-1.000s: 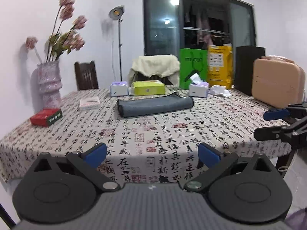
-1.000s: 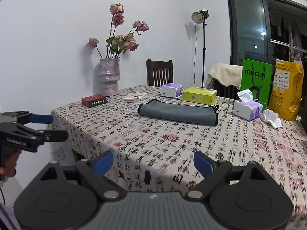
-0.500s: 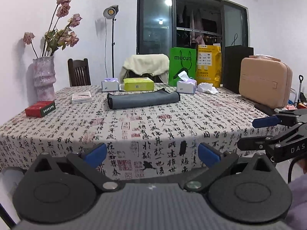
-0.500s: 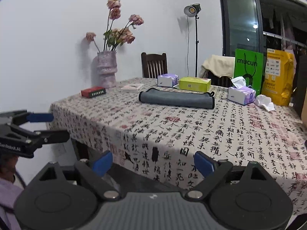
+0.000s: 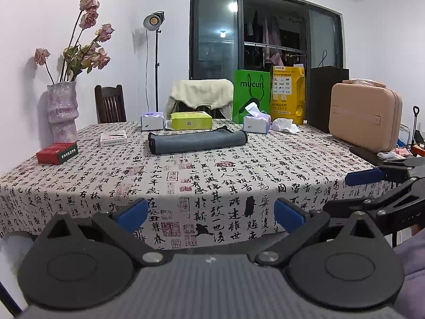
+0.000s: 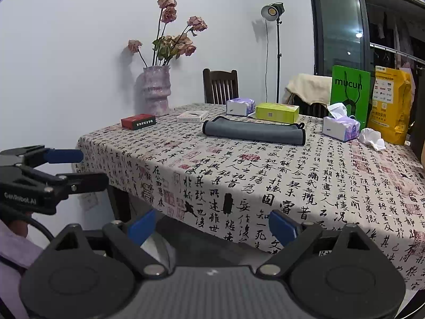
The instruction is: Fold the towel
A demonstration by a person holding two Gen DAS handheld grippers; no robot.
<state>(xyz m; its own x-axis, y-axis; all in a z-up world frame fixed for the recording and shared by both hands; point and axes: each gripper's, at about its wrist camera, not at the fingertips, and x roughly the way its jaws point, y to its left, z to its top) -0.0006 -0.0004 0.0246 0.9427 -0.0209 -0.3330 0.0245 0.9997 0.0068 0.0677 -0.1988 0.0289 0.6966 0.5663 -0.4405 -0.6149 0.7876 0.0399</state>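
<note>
Across the far half of the table (image 5: 186,186), the grey towel (image 5: 198,142) lay folded into a long narrow bundle, well away from both grippers. A tablecloth printed with black calligraphy and red seals (it hung over the near edge) covered the whole surface. Just behind the towel sat a yellow-green box (image 5: 191,120) with a small tissue pack (image 5: 152,122) to its left and an open tissue box (image 5: 256,123) to its right, a crumpled tissue (image 5: 285,126) beside that. Toward the left edge lay a red box (image 5: 57,153) and a flat white box (image 5: 113,137), and at the far left corner stood a mottled vase (image 5: 62,111) of dried roses. A pink hard case (image 5: 365,117) stood on the right side.

Beyond the table were a dark wooden chair (image 5: 110,103), a second chair draped in cream cloth (image 5: 202,97), a lit floor lamp (image 5: 154,22), a green paper bag (image 5: 251,93), a yellow bag (image 5: 287,93) and a dark sliding window with clothes hanging behind it.

Both tools hovered off the near edge. The left gripper (image 5: 211,214) had its blue-tipped fingers spread wide with nothing between them, and the right gripper (image 6: 212,224) was likewise spread and unloaded.
</note>
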